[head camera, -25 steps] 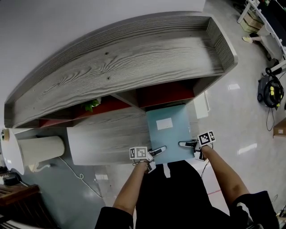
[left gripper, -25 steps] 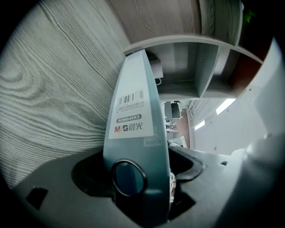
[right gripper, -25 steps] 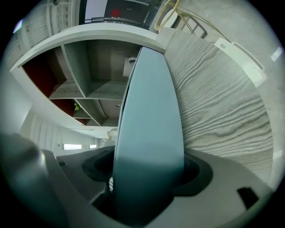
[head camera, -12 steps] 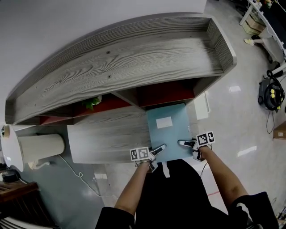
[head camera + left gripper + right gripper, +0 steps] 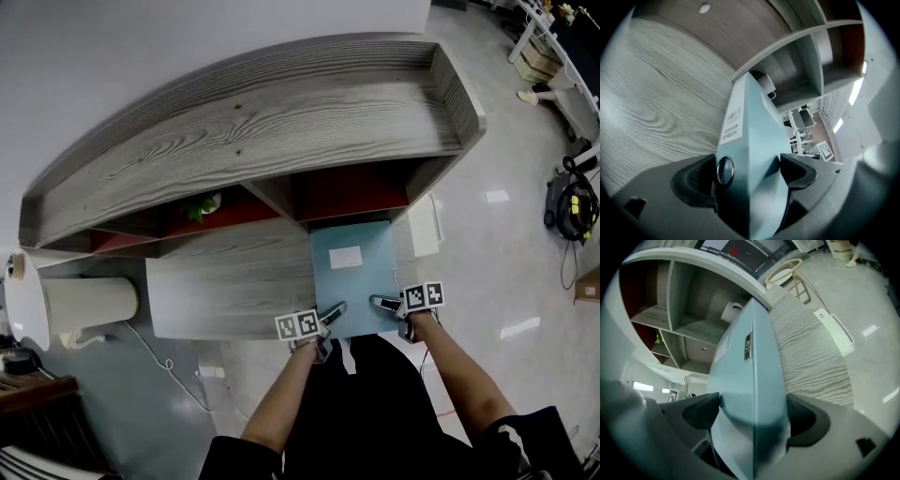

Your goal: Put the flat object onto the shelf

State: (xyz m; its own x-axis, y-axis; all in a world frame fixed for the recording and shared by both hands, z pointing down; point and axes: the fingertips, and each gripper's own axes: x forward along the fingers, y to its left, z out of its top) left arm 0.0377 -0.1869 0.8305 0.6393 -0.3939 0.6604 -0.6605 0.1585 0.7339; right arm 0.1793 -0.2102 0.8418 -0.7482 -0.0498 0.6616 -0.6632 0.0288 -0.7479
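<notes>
The pale blue file box (image 5: pixel 352 277) lay flat on the grey wood lower shelf board (image 5: pixel 225 286). Its long axis ran straight away from the person. Its far short end pointed into the red-backed compartment (image 5: pixel 347 192) of the shelf unit (image 5: pixel 262 112), and its near short end sat about level with the board's front edge. A white label (image 5: pixel 345 257) faced up on its broad top face. The narrow side with the metal ring (image 5: pixel 724 169) faced left.

The left gripper (image 5: pixel 333 311) straddled the box's near left corner and the right gripper (image 5: pixel 382 303) its near right corner. Both sets of jaws had just been opening and stood spread wide. The box corner nearly filled the gap between each pair, but neither pair was clamped on it.
</notes>
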